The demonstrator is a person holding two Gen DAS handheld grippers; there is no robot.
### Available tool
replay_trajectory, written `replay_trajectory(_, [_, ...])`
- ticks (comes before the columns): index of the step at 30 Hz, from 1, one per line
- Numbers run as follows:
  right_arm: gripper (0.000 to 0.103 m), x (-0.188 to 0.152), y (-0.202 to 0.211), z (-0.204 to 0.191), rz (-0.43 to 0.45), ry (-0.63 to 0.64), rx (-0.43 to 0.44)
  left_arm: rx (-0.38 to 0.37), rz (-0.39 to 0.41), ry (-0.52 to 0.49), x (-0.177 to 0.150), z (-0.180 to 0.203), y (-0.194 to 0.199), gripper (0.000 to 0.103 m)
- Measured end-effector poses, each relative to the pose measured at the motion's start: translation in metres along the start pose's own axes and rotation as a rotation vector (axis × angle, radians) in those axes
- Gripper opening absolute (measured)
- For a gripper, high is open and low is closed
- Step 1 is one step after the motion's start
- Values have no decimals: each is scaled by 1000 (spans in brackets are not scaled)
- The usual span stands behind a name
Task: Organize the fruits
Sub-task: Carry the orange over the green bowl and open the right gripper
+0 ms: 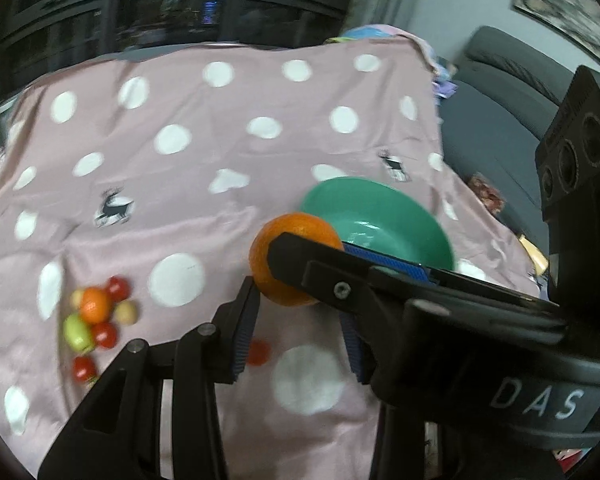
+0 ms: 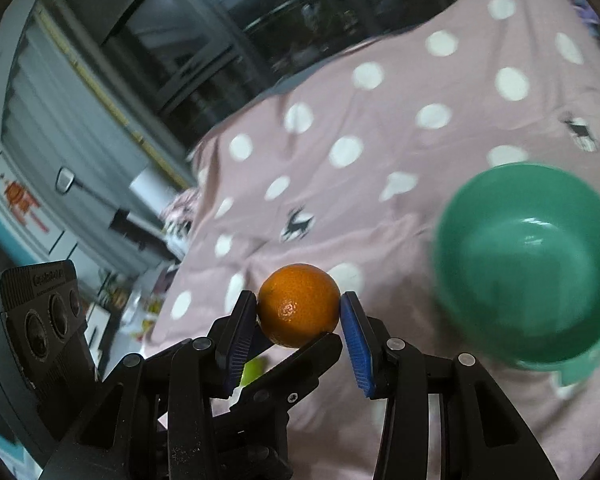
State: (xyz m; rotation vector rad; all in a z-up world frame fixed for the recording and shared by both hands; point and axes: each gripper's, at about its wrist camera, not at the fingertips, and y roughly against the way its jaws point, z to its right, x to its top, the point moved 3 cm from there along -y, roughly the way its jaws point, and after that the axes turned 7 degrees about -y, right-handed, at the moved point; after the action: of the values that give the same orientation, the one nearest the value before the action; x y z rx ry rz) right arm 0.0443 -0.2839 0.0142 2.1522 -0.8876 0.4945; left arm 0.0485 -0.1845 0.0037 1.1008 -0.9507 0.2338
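Observation:
An orange (image 1: 292,258) (image 2: 299,305) hangs in the air above the pink dotted cloth (image 1: 204,152). Both grippers meet at it. My right gripper (image 2: 299,312) is shut on the orange, its blue pads on either side. My left gripper (image 1: 300,312) has its left pad touching the orange; the right gripper's finger crosses in front and hides the other pad. A green bowl (image 1: 384,220) (image 2: 528,260) stands empty just right of the orange. A pile of small fruits (image 1: 96,316), red, orange, green and yellow, lies on the cloth at the lower left.
A small red fruit (image 1: 259,353) lies on the cloth below the left gripper. A grey sofa (image 1: 500,120) stands past the cloth's right edge. Dark windows (image 1: 180,8) are behind. Cabinets (image 2: 40,184) show at the left in the right wrist view.

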Motion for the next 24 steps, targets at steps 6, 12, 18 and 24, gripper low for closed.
replay_trajectory(6, [46, 12, 22, 44, 61, -94, -42, -62, -21, -81, 14, 38, -27, 39])
replay_trajectory(12, [46, 18, 32, 81, 92, -198, -85, -140, -59, -116, 21, 63, -55, 38])
replay_trajectory(18, [46, 16, 36, 111, 93, -290, -125, -154, -68, -189, 27, 86, -74, 24])
replay_trajectory(24, [46, 15, 33, 123, 90, -331, -126, -222, -98, -176, 25, 96, -88, 13])
